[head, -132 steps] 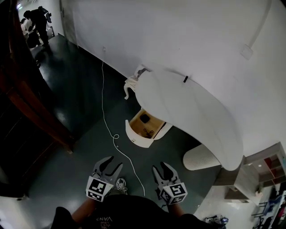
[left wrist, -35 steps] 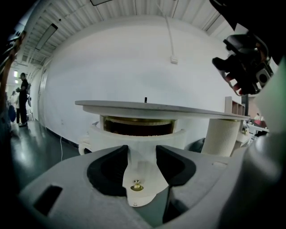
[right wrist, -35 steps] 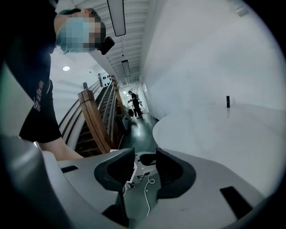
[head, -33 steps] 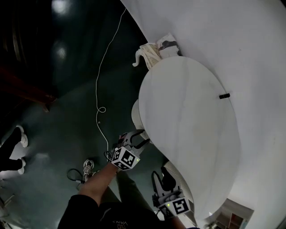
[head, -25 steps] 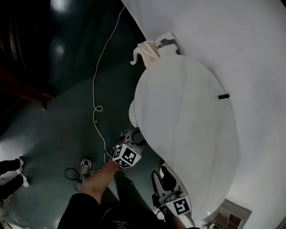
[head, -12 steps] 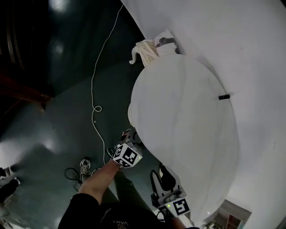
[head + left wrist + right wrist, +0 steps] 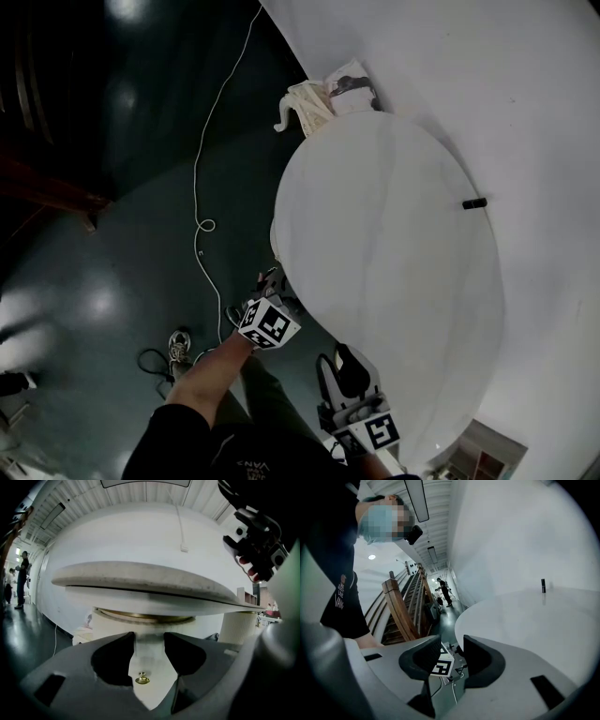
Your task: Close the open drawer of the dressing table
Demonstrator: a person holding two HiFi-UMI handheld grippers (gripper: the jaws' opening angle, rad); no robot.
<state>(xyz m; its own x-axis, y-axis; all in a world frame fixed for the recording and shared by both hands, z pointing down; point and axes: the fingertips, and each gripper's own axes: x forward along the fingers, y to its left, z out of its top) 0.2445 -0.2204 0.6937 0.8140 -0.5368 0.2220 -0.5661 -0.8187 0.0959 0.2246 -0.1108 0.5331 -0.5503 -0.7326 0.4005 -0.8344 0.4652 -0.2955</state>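
The white dressing table [image 7: 394,253] has a kidney-shaped top. Its drawer [image 7: 274,246] shows only as a thin sliver under the top's left edge. In the left gripper view the white drawer front [image 7: 151,660] with its brass knob [image 7: 142,679] fills the gap between the jaws. My left gripper [image 7: 277,286] [image 7: 149,641] points at that front with its jaws opening; the knob lies between them, unpressed. My right gripper [image 7: 337,361] [image 7: 451,644] hangs open and empty by the table's near edge, with nothing between its fingers.
A small black object [image 7: 474,202] [image 7: 543,585] stands on the tabletop. A white cable [image 7: 199,187] runs over the dark floor, with a shoe [image 7: 178,342] near my arm. A cream carved piece [image 7: 309,98] sits by the wall. A wooden staircase [image 7: 401,616] rises at left.
The drawer has slid further under the tabletop, leaving only a sliver showing. My left gripper has edged slightly toward the table; the right one has barely moved.
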